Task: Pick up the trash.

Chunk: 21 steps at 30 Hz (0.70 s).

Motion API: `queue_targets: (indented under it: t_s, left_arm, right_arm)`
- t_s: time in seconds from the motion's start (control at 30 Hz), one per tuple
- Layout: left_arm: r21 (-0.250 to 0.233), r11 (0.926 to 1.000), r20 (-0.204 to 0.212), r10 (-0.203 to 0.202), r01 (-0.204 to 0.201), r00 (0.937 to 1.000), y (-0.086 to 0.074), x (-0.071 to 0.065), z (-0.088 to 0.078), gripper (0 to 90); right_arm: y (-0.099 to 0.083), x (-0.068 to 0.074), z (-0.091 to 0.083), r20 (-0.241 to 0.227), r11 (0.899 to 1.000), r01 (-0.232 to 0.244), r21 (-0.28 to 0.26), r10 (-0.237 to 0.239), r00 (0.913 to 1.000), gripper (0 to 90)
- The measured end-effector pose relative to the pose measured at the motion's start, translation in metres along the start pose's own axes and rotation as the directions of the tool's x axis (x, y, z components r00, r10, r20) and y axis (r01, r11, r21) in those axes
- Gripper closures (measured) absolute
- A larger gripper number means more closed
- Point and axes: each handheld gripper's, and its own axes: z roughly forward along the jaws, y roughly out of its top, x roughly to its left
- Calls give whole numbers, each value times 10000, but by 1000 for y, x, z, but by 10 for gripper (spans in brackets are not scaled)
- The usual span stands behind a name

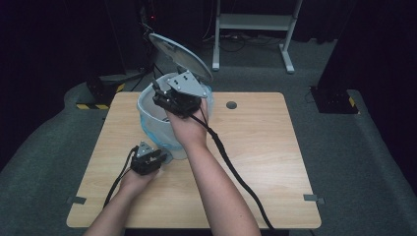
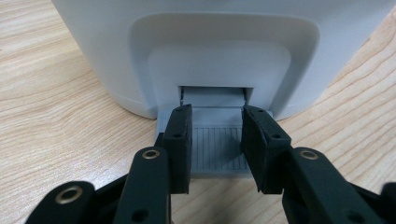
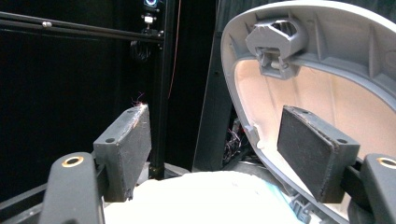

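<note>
While left jaws clamp one pedal [image 2: 219, 147], right jaws gape above one bin [image 1: 150, 110].

- The desk [image 1: 255, 162] is light wood with a smooth top and thin grain lines.
- The bin [image 2: 224, 51] is smooth, matt, pale plastic.
- Its pedal [image 2: 217, 144] is grey plastic with small ridges.
- The lid [image 3: 327, 60] is grey plastic, with a smooth inside.
- The bag [image 1: 147, 129] in the bin is thin, clear plastic.
- The jaws are matt black, and their pads [image 3: 306, 149] look rough.
- The floor [image 1: 364, 162] is grey carpet.
</note>
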Motion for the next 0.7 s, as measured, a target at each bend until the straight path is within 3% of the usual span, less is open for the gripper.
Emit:
queue_targets:
  t_s: [0.7]
  left_arm:
    - [-45, 10000, -42, 8, -8, 10000, 0, 0, 0, 635]
  right_arm:
    - [-19, -11, -42, 93, 10000, -25, -60, 25, 10000, 277]
